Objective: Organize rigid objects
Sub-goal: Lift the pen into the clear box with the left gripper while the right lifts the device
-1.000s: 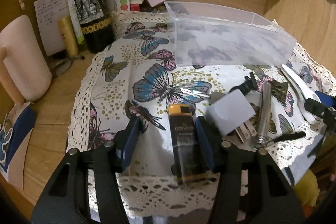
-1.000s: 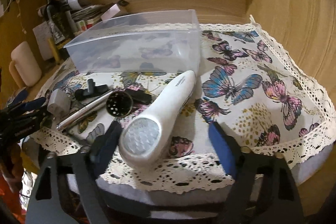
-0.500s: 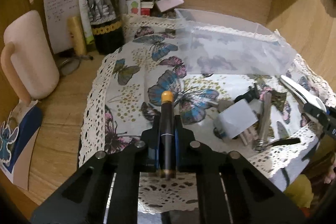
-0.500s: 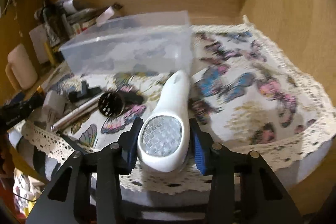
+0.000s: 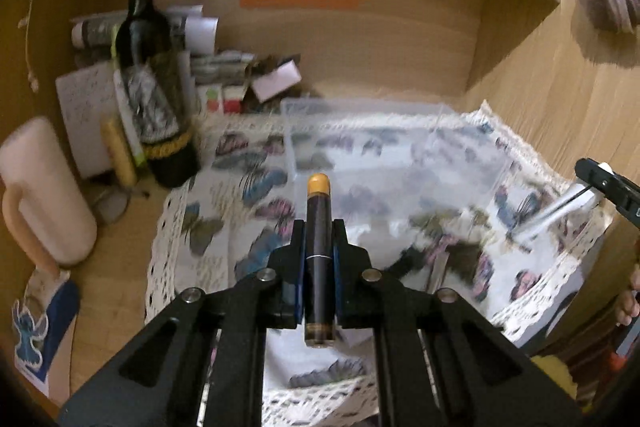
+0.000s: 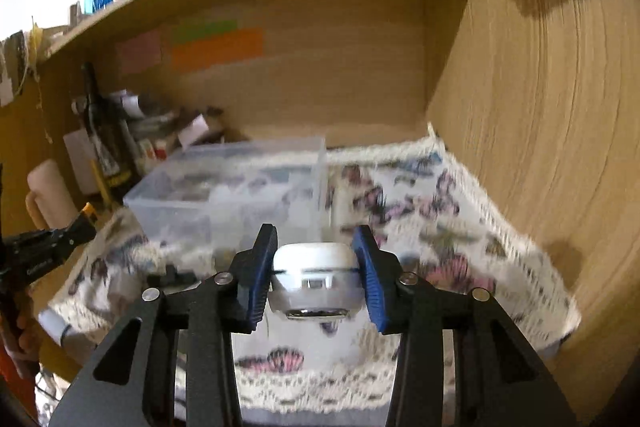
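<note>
My left gripper (image 5: 319, 227) is shut on a black tube with an orange cap (image 5: 318, 251) and holds it above the butterfly cloth (image 5: 240, 219), pointing at the clear plastic bin (image 5: 392, 147). My right gripper (image 6: 316, 247) is shut on a white handheld device (image 6: 316, 279), lifted above the cloth (image 6: 420, 227) in front of the bin (image 6: 224, 179). The right gripper with the white device also shows at the right edge of the left wrist view (image 5: 592, 187). The left gripper shows at the left edge of the right wrist view (image 6: 44, 247).
A wine bottle (image 5: 154, 79), a pale mug (image 5: 44, 195), papers and small boxes stand at the back left. Dark small items (image 6: 172, 277) lie on the cloth near the bin. A wooden wall (image 6: 540, 107) rises on the right, a shelf overhead.
Both grippers closed on their objects, the left on the tube and the right on the white device, and lifted them off the cloth towards the bin.
</note>
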The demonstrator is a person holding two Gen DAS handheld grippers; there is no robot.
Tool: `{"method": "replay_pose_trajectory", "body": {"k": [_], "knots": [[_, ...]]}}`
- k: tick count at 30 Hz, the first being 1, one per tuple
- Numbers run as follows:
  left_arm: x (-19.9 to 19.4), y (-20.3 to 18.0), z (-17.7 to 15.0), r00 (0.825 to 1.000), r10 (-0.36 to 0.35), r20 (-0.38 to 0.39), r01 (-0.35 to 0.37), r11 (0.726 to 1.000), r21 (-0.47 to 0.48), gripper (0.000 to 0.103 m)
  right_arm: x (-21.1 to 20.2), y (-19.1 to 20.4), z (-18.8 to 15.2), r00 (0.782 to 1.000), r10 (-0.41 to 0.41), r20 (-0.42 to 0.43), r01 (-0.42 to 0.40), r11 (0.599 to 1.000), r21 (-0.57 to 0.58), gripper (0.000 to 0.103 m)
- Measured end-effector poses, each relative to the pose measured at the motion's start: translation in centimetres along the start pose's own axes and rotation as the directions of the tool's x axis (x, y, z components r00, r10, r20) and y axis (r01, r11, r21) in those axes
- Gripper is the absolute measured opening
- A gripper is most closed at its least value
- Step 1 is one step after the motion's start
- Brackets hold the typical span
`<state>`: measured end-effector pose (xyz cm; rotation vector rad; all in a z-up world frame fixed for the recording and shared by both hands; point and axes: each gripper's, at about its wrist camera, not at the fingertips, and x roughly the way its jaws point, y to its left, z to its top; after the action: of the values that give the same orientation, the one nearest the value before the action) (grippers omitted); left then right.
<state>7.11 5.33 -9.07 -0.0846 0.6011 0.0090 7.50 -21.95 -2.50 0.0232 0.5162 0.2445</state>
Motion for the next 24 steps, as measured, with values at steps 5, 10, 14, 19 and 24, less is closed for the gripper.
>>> {"method": "replay_pose_trajectory", "body": {"k": [5,10,14,19,24], "knots": [[0.0,-0.6,2.5,0.999,-0.016,0.043,0.015,1.000,0.014,0.010,-0.3,0.1,3.3,0.997,0.016,0.078,-0.015,1.000,-0.021,0.036],[1.2,-0.9,4.9,0.998,-0.015,0.055,0.013,0.999,0.034,0.010,0.6,1.0,6.6,0.990,0.032,0.140,-0.023,0.997,-0.068,0.035],[2.7,-0.8,6.6,0.999,-0.031,0.043,0.030,0.999,0.035,0.010,2.2,1.8,8.7,0.987,0.050,0.150,-0.036,0.995,-0.093,0.031],[5.1,-0.9,8.4,0.999,-0.043,0.018,0.042,0.998,0.045,0.010,3.7,2.3,11.4,0.983,0.080,0.167,-0.062,0.992,-0.113,0.004],[8.9,-1.2,8.6,0.995,-0.062,-0.073,0.066,0.996,0.059,0.010,8.2,3.2,10.5,0.995,0.093,0.024,-0.088,0.985,-0.146,0.004]]}}
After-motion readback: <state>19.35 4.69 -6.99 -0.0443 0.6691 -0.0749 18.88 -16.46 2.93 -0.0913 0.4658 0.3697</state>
